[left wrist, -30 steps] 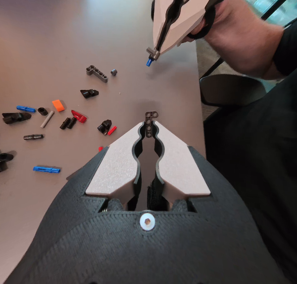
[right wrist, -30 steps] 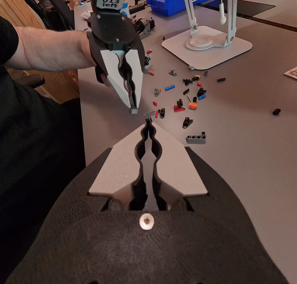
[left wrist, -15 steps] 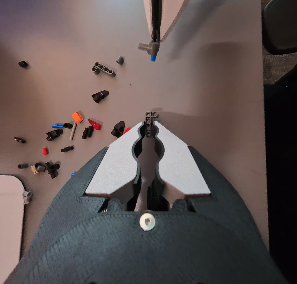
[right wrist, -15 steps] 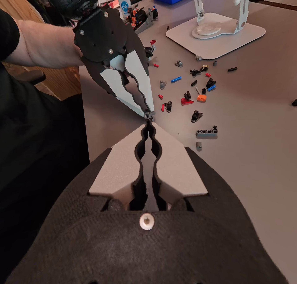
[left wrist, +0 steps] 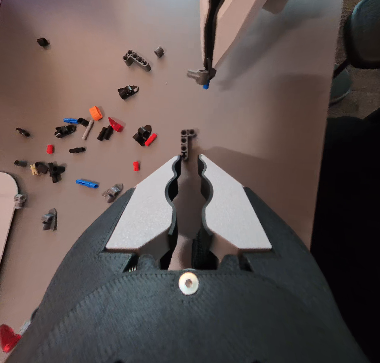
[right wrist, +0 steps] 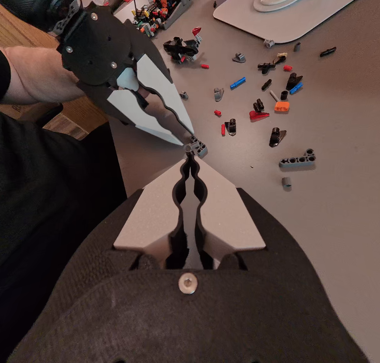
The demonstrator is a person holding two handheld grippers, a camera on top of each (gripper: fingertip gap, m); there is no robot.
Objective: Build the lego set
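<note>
At nine o'clock, loose pieces (left wrist: 95, 113) strewn over the surface (left wrist: 257, 127), within reach. At centre, left gripper (left wrist: 189, 156), jaws apart, L-shaped beam (left wrist: 184, 142) at their tips, seemingly just let go. At one o'clock, right gripper (left wrist: 209, 69), jaws clamped on grey connector (left wrist: 197, 75), blue pin (left wrist: 205, 85) downward, likely for mating.

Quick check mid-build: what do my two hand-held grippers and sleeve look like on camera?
The left hand-held gripper and the right hand-held gripper look alike: light grey wedge-shaped fingers with wavy black inner edges, set in a black, ribbed printed body with one silver hex screw at its centre. No cables show. A black short sleeve is worn.
</note>
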